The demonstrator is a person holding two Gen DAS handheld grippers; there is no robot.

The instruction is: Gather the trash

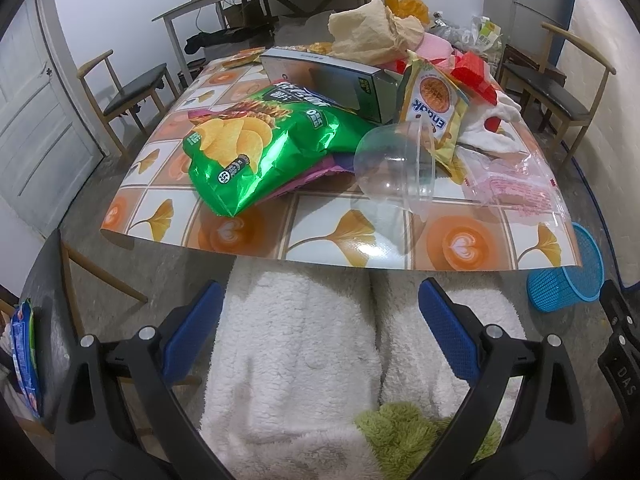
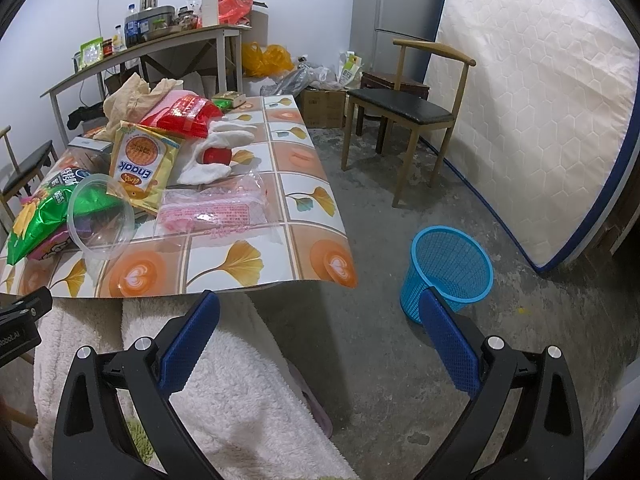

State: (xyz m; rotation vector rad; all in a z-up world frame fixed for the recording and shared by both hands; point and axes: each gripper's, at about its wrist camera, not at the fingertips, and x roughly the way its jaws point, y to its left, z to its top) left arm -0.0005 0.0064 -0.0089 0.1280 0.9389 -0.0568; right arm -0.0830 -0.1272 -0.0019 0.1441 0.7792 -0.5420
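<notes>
Both jaws wide, empty, short of the tabletop point(image 1: 224, 236) | reach your right gripper point(image 2: 319, 344) to the clear cup point(image 2: 100, 220); grip its rim gently; carry to blue basket point(image 2: 450, 272)

Both wrist cameras sit low near the bench point(image 1: 320, 240) front edge. The left faces 12 o'clock across it; the right turns toward 2 o'clock. Both share the blue basket point(image 2: 448, 272).

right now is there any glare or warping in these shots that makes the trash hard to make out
Left wrist view: glare streaks the green chip bag and glossy tablecloth; the clear plastic cup is see-through and faint. Right wrist view: fisheye bends the table edge and mattress; the clear wrapper shines, but the blue basket reads sharp. Both views darken at the corners.
</notes>
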